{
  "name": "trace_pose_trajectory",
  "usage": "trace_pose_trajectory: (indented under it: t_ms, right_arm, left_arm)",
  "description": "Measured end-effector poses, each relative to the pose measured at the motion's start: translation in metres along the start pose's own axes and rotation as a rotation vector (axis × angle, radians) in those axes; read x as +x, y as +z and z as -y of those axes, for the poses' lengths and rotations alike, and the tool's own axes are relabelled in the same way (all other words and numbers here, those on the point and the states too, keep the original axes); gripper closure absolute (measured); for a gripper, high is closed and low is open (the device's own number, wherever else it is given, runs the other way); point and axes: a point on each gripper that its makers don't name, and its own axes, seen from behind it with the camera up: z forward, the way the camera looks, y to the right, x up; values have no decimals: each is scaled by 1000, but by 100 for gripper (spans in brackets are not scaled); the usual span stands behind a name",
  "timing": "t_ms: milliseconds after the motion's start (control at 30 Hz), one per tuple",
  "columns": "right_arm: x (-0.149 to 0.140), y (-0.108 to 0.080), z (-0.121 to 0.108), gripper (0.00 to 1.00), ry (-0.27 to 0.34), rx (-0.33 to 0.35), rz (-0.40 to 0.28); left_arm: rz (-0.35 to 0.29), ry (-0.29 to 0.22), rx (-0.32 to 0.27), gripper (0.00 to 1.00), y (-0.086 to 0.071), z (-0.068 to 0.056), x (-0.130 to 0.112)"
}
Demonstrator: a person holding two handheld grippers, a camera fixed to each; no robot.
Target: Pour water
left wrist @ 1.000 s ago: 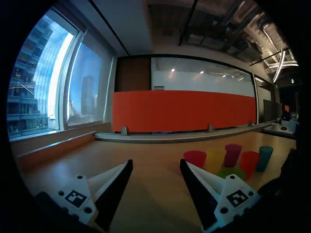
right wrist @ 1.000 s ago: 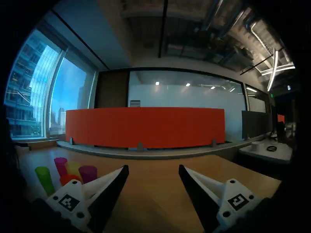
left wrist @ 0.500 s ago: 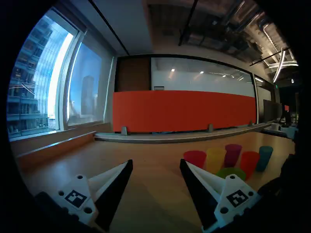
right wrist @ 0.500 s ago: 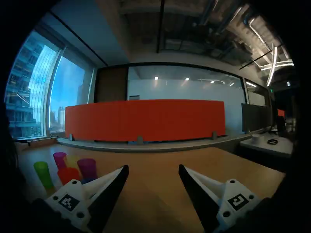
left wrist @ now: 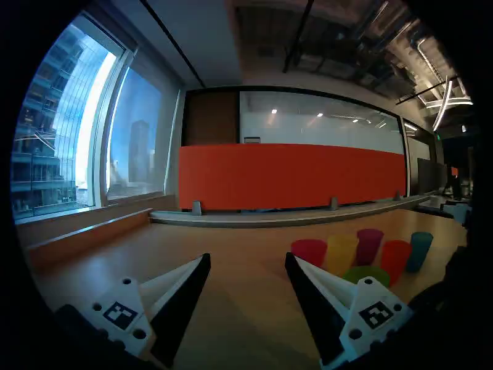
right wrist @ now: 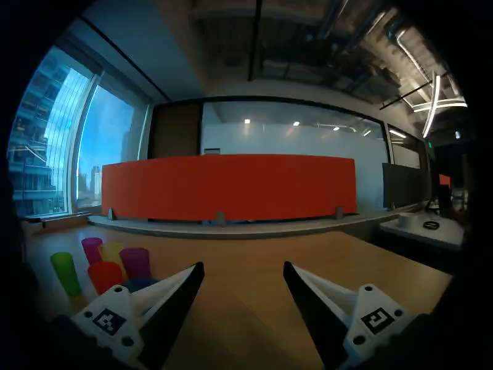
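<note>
Left gripper view: left gripper (left wrist: 246,259) jaws released, holding nothing, over the wooden tabletop (left wrist: 246,308). Coloured cups (left wrist: 342,251) stand upright in a tight cluster at 4 o'clock, just behind the right finger.

Right gripper view: right gripper (right wrist: 243,266) jaws released, empty. Cups (right wrist: 137,262) at 8 o'clock, partly behind the left finger.

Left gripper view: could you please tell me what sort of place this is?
Probably an open-plan office: a long wooden desk with an orange divider panel, tall windows facing city towers, and exposed ceiling pipes.
</note>
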Motion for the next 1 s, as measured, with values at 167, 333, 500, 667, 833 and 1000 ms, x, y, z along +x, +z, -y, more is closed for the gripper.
trace_pose_trajectory:
  t_ms: [167, 333, 500, 667, 833, 1000]
  right_arm:
    - [-2, 0, 1, 1, -8, -1, 5]
    - [-3, 0, 1, 1, -13, 0, 6]
    - [-3, 0, 2, 0, -14, 0, 6]
    - [-2, -1, 2, 0, -13, 3, 7]
    - [-2, -1, 3, 1, -13, 7, 7]
    - [-2, -1, 4, 0, -13, 7, 9]
  left_arm:
    - [0, 0, 0, 11, 1, 0, 0]
    - [0, 0, 0, 11, 1, 0, 0]
    - [0, 0, 0, 11, 1, 0, 0]
    - [0, 0, 0, 11, 1, 0, 0]
    - [0, 0, 0, 11, 1, 0, 0]
    - [0, 0, 0, 11, 1, 0, 0]
